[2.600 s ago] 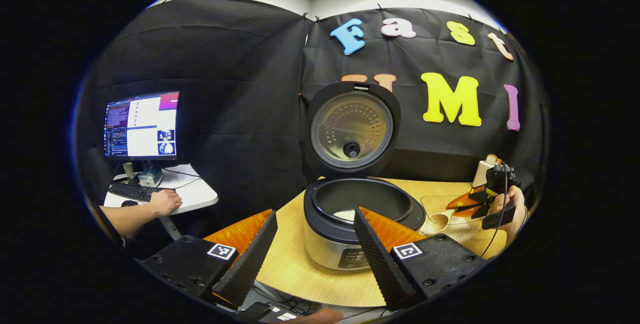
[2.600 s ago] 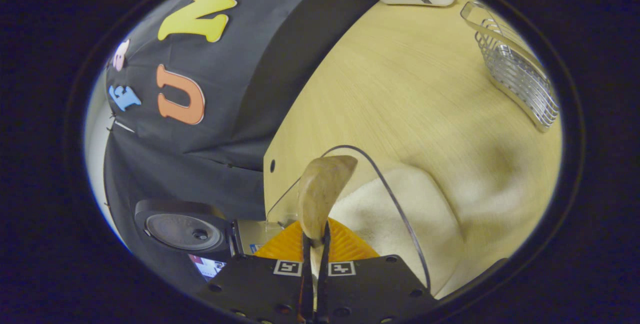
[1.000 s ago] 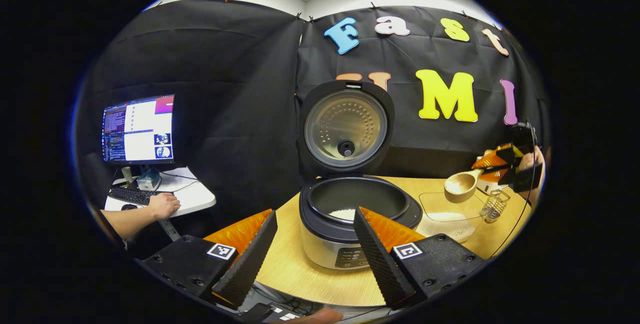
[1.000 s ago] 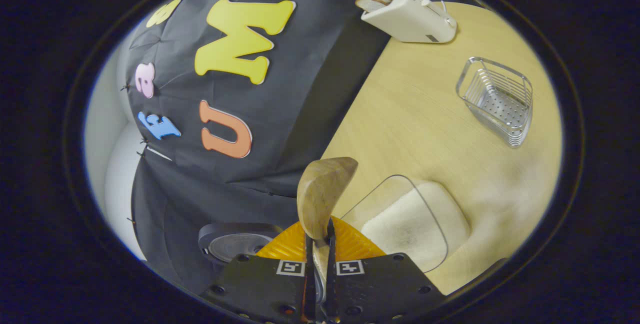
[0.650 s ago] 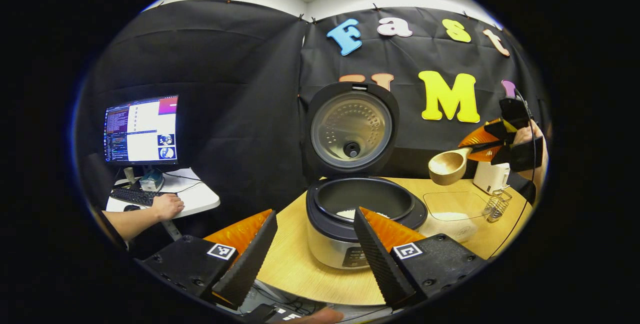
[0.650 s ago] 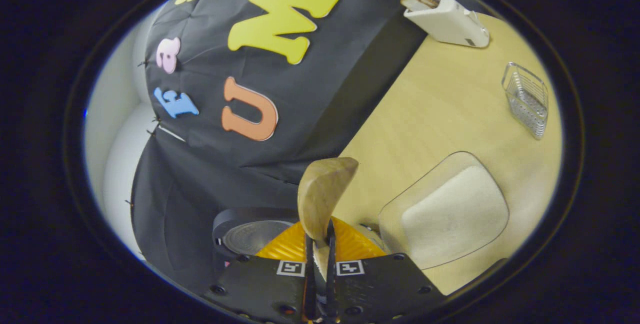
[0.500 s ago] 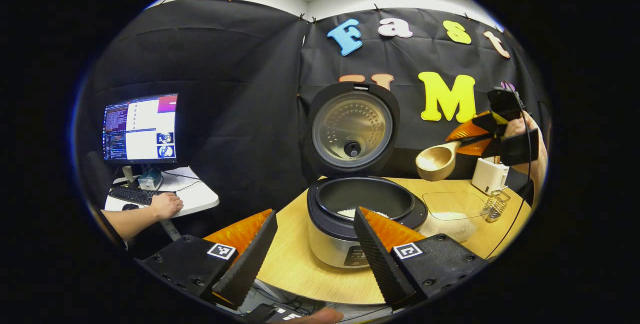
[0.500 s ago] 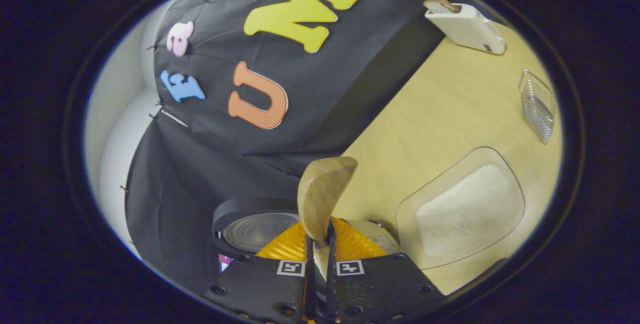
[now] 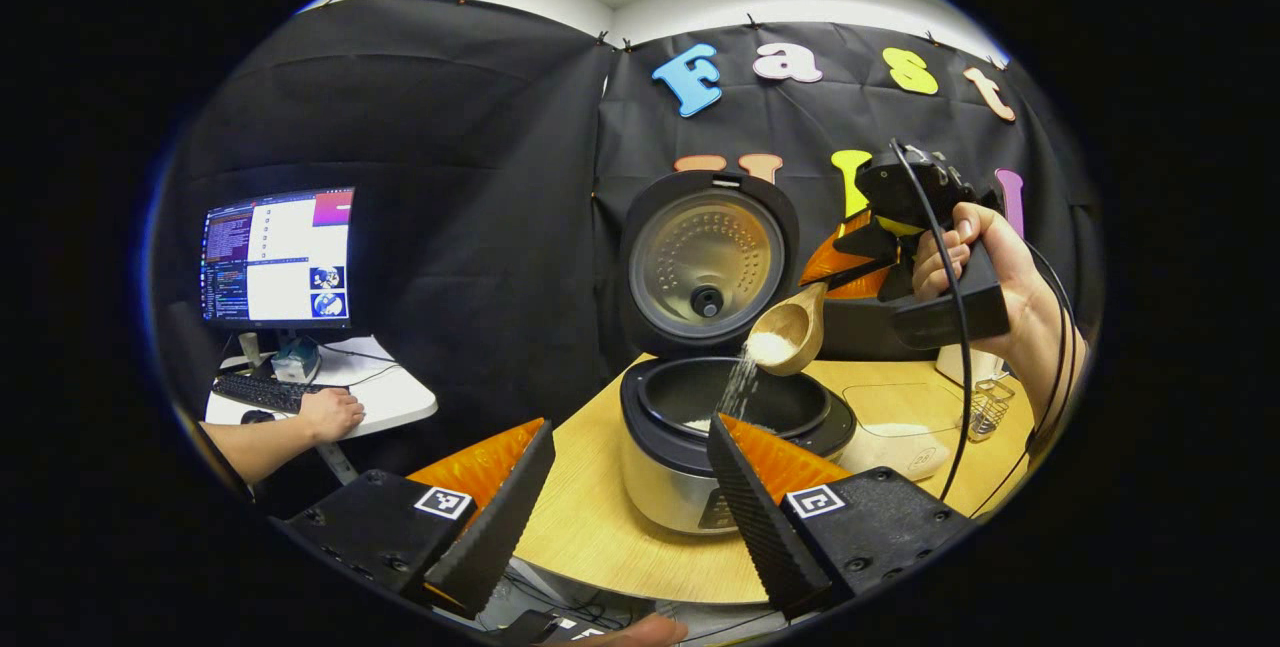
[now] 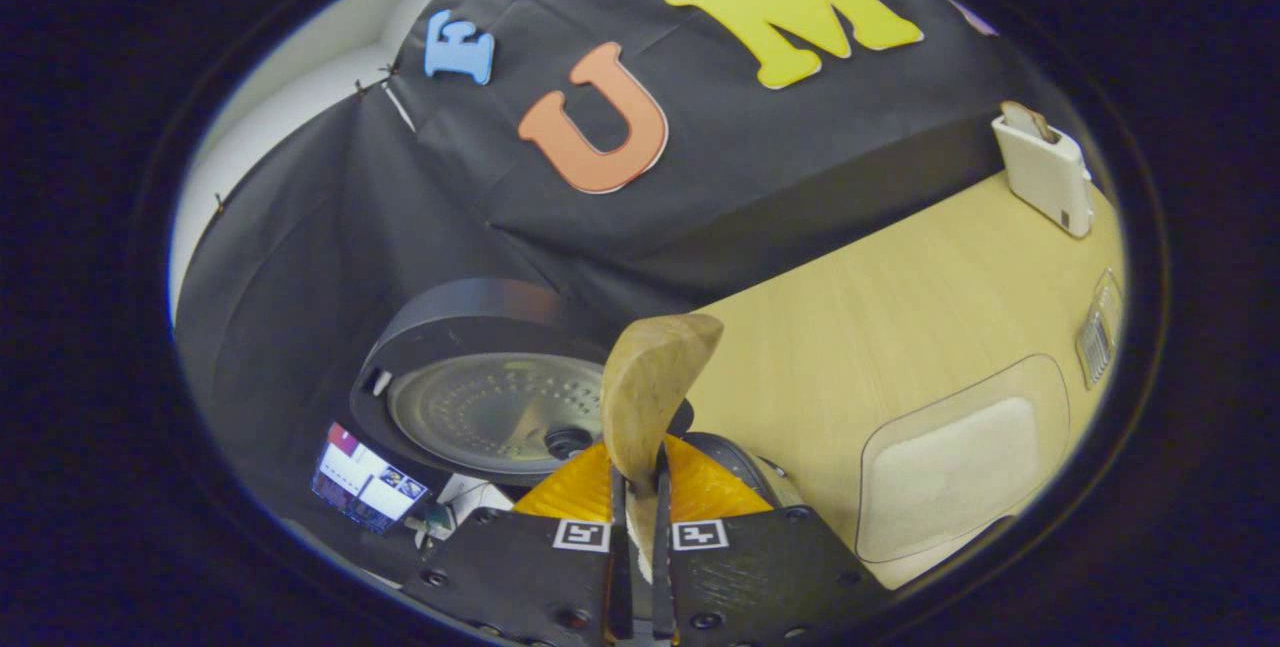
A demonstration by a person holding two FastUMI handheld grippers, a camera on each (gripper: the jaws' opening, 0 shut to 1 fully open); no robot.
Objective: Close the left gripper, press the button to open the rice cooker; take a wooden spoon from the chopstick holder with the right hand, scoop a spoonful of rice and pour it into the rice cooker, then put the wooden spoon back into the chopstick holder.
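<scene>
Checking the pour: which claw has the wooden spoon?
The right claw, shut on the wooden spoon tipped over the rice cooker; the left claw is open, empty.

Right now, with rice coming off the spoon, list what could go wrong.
1. The wooden spoon pours from well above the rice cooker, near its right side; grains in the falling stream could bounce onto the table.
2. The right tongs pinch only the thin handle; tilting further might let the spoon twist or slip.
3. The open left tongs sit close in front of the pot; a forward drift could nudge it.
</scene>
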